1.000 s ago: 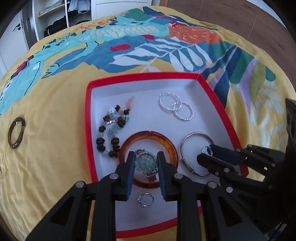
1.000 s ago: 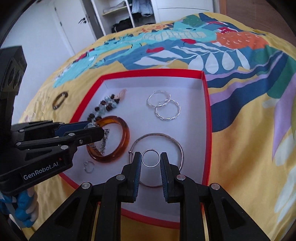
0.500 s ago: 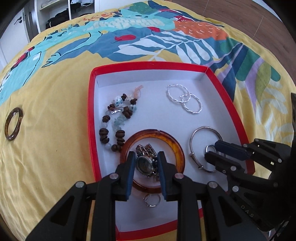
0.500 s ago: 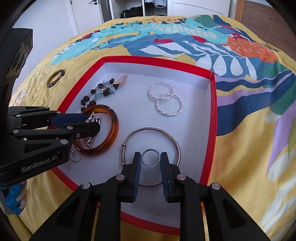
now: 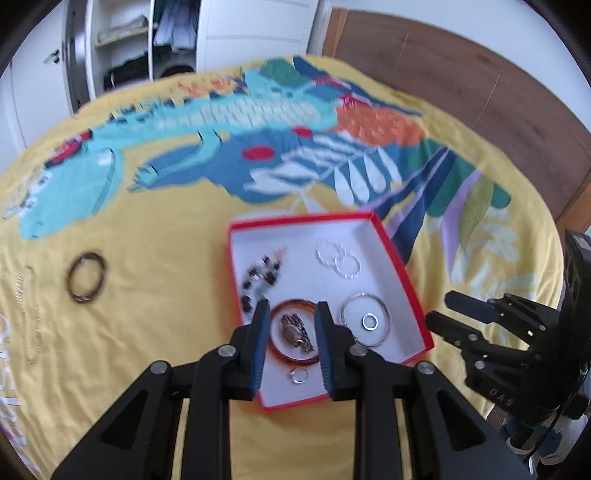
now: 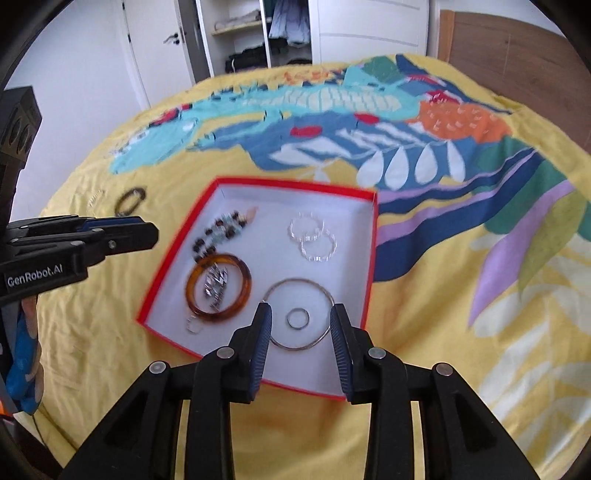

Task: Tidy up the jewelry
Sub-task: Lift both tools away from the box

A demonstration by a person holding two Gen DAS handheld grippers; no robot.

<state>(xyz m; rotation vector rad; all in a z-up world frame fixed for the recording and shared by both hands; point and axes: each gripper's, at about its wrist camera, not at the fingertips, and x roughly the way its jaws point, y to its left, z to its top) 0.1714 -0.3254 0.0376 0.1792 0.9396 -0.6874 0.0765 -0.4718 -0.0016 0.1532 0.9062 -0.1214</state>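
A red-rimmed white box point(image 5: 406, 271) point(image 6: 371, 258) lies on the bed. In it are a watch point(image 5: 295, 332) inside an amber bangle point(image 6: 218, 286), a beaded bracelet point(image 5: 260, 278), two silver hoops point(image 6: 312, 238), a silver bangle point(image 6: 301, 314) around a small ring point(image 6: 297, 317), and another small ring point(image 5: 299, 376). My left gripper point(image 5: 289, 345) is open and empty, raised above the watch. My right gripper point(image 6: 301, 341) is open and empty, raised above the ring. A dark oval ring point(image 5: 86, 282) and a thin chain point(image 5: 27, 314) lie on the cover left of the box.
The bed has a yellow cover with a bright leaf print point(image 6: 332, 122). A wooden headboard point(image 5: 480, 92) stands at the back right. An open wardrobe point(image 6: 258, 33) stands behind the bed.
Both grippers have opened and pulled up and back from the box. The watch now lies inside the amber bangle, and the ring lies inside the silver bangle.
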